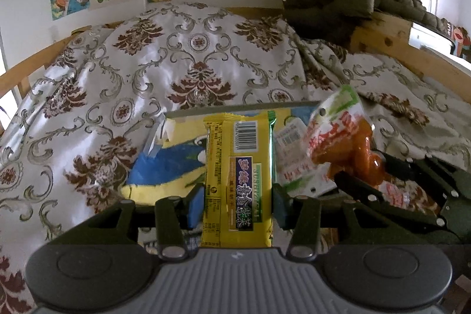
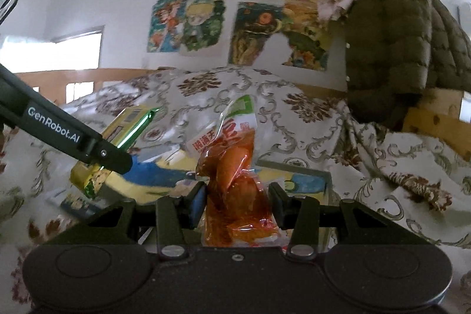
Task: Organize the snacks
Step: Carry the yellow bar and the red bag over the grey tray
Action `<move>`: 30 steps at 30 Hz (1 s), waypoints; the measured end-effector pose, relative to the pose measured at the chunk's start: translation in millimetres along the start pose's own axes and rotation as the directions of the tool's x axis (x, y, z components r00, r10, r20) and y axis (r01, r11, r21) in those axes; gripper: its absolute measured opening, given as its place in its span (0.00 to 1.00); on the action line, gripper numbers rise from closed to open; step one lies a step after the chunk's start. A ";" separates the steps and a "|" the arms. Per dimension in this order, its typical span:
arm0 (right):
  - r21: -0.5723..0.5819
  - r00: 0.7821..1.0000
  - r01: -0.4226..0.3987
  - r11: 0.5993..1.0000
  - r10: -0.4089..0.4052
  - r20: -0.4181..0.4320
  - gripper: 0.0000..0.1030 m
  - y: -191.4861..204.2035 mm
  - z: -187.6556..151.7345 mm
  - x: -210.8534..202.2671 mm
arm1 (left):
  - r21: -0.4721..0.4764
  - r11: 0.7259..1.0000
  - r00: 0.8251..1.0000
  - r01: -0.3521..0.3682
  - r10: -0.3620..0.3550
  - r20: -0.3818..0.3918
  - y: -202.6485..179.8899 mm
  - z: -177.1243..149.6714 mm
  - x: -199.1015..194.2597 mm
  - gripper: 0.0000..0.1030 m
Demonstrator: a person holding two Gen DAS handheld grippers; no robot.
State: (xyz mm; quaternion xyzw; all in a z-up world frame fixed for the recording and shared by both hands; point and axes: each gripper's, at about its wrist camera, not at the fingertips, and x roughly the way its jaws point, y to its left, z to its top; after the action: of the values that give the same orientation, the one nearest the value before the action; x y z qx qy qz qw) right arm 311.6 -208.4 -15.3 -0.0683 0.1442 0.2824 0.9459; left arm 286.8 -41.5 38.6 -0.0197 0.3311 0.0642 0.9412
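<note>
Snacks ride aloft over the patterned bedspread [image 1: 88, 96]: left tool [image 1: 238, 206] pinches the yellow foil wafer packet [image 1: 238, 167], right tool [image 2: 235, 203] the orange clear-plastic pouch [image 2: 235, 196]. Keep both grips firm and level over the flat yellow-and-blue box [image 1: 164, 167].

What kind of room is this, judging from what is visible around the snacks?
Most likely a bedroom at home: a bed with a wooden frame under a floral bedspread, cartoon posters taped to the wall, and a quilted green jacket hanging at the bed's end.

Both grippers' [image 1: 238, 205] [image 2: 237, 203] jaws clamped
</note>
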 end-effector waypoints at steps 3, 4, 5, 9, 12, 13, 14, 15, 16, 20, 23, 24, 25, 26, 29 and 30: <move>0.025 1.000 0.010 1.000 -0.010 -0.011 0.46 -10.4 -0.2 7.3 | -0.019 1.000 1.000 -0.004 0.004 0.006 2.1 12.4 13.1 0.50; 0.039 1.000 0.015 0.999 -0.014 -0.016 0.46 -13.3 -0.4 10.0 | -0.028 1.000 1.000 -0.003 0.004 0.007 3.3 16.8 17.7 0.50; 0.051 1.000 0.021 0.998 -0.020 -0.018 0.46 -16.0 -0.3 12.9 | -0.037 0.999 1.000 -0.004 0.004 0.010 4.4 22.2 23.1 0.50; 0.081 0.999 0.034 0.996 -0.033 -0.007 0.46 -23.8 3.8 25.0 | -0.043 0.999 0.999 -0.013 0.014 0.035 7.4 38.8 40.8 0.50; 0.085 0.999 0.032 0.996 -0.032 0.003 0.46 -26.6 6.8 36.3 | -0.040 0.999 0.998 -0.034 0.035 0.044 7.8 49.3 55.4 0.50; 0.085 0.999 0.032 0.996 -0.032 0.006 0.46 -27.3 7.4 39.2 | -0.041 0.998 0.998 -0.037 0.039 0.043 7.9 51.8 60.3 0.50; 0.090 0.999 0.030 0.995 -0.031 0.008 0.46 -28.6 8.0 43.0 | -0.046 0.998 0.998 -0.041 0.043 0.039 8.8 54.0 66.0 0.50; 0.098 0.999 0.029 0.995 -0.030 0.012 0.46 -29.2 8.6 46.8 | -0.051 0.998 0.998 -0.045 0.047 0.036 9.6 55.8 71.6 0.50; 0.103 0.999 0.029 0.994 -0.031 0.019 0.46 -29.4 9.5 51.2 | -0.056 0.997 0.998 -0.049 0.051 0.030 10.3 57.4 77.6 0.50; 0.118 0.999 0.026 0.993 -0.030 0.036 0.46 -31.3 8.2 62.8 | -0.068 0.995 0.997 -0.069 0.070 0.011 12.6 58.3 97.5 0.50; 0.134 0.999 0.020 0.991 -0.024 0.027 0.46 -35.5 4.9 68.5 | -0.084 0.993 0.997 -0.080 0.078 -0.019 14.6 56.0 111.7 0.50; 0.137 0.999 0.020 0.990 -0.024 0.023 0.46 -36.3 4.4 70.5 | -0.089 0.993 0.996 -0.082 0.079 -0.028 15.3 55.0 115.6 0.50; 0.141 1.000 0.022 0.990 -0.025 0.018 0.46 -37.5 3.5 72.6 | -0.089 0.992 0.996 -0.085 0.082 -0.035 15.3 53.7 119.5 0.50; 0.146 1.000 0.022 0.989 -0.025 0.013 0.46 -38.7 2.7 74.4 | -0.087 0.992 0.996 -0.087 0.084 -0.042 14.9 52.8 123.1 0.50; 0.174 1.000 0.022 0.984 -0.020 -0.013 0.46 -43.5 -1.5 80.7 | -0.085 0.992 0.994 -0.095 0.090 -0.063 12.3 49.3 134.0 0.50; 0.179 1.000 0.024 0.984 -0.020 -0.022 0.46 -43.9 -3.2 82.2 | -0.087 0.992 0.994 -0.094 0.088 -0.071 11.5 48.2 136.9 0.50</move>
State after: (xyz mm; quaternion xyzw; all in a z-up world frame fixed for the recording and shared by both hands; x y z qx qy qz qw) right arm 400.8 -203.3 -41.9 0.0127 0.1777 0.2572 0.9498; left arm 420.9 -11.5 -9.3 -0.0490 0.3595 0.1214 0.9239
